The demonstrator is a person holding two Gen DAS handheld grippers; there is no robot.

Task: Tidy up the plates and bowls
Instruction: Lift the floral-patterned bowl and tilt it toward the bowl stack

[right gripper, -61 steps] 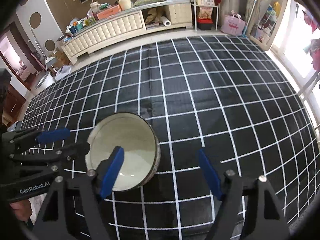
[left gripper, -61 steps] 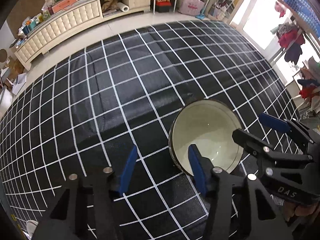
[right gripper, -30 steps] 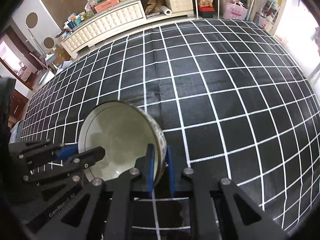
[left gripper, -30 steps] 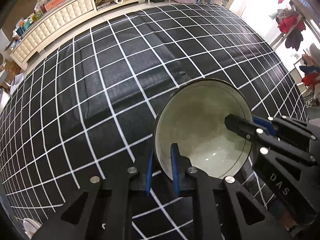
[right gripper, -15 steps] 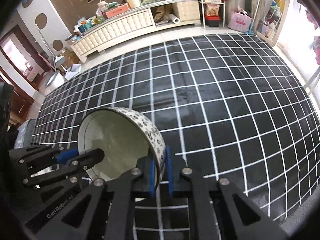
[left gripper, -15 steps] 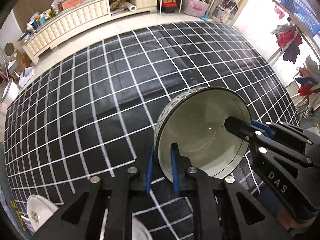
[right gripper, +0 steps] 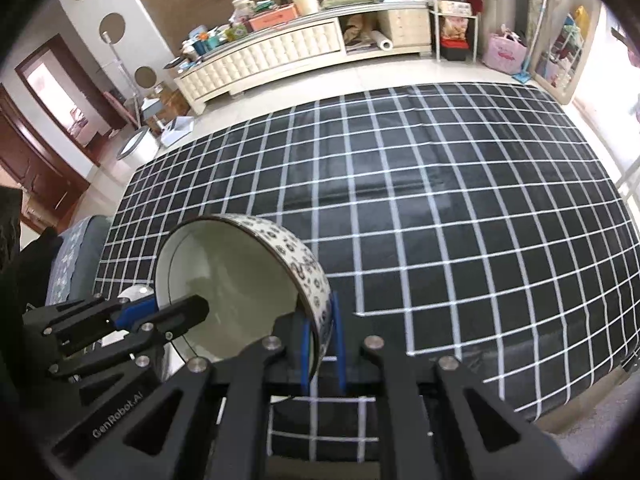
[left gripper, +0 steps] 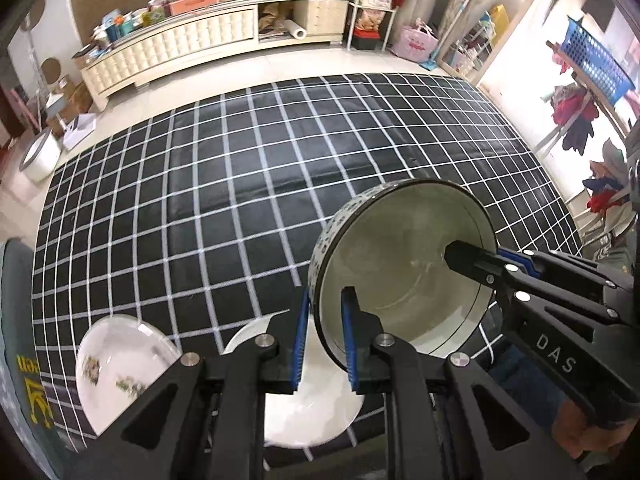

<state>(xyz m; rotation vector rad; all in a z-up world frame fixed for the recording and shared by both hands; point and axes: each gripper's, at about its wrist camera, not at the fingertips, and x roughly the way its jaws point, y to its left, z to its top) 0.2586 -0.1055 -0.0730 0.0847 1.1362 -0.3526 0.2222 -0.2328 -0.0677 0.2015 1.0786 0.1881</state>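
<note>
1. Right now your left gripper (left gripper: 325, 340) is clamped on the near-left rim of the bowl (left gripper: 404, 276), one blue pad inside the wall and one outside.
2. Your right gripper (right gripper: 323, 344) is pinched on the opposite side of that same bowl (right gripper: 224, 280); its pads squeeze the patterned wall.
3. Between the two grippers the bowl hangs tilted, raised off the black checked cloth (left gripper: 224, 200), its pale inside turned toward you.
4. Just below your left gripper lies a plain white plate (left gripper: 308, 412), partly hidden by the fingers.
5. Further to the left of that gripper sits a second plate (left gripper: 120, 368) with a small flower print, close to the cloth's near edge.
</note>
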